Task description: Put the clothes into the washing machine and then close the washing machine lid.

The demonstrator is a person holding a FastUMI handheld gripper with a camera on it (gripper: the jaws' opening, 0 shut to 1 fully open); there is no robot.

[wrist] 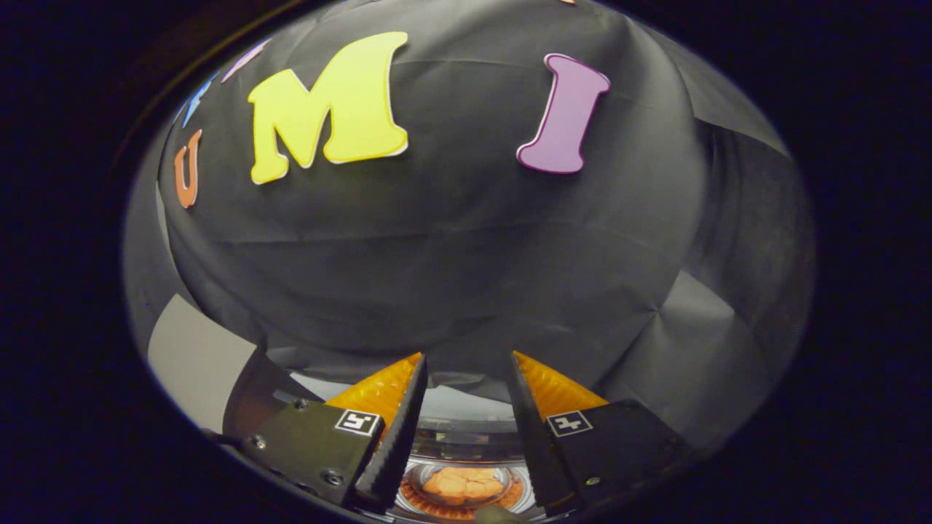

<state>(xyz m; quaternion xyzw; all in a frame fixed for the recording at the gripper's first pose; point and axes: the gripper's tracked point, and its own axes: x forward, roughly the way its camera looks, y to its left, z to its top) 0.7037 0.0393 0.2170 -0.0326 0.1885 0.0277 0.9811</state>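
**Hand-held gripper raised above the washing machine opening**

The hand-held gripper (466,364) points up toward the black cloth wall (451,247). Its two fingers stand apart with a clear gap between them — nothing is held, and neither finger touches any object.

Below the fingers, low in the gap between them, lies the washing machine (466,429). Its round opening faces upward, with a pale rim and darker rings inside. At the bottom of the drum sits an orange garment (463,483) — crumpled, resting inside the tub, well apart from the fingertips.

A pale panel (193,356) shows beside the left finger, against the cloth wall.
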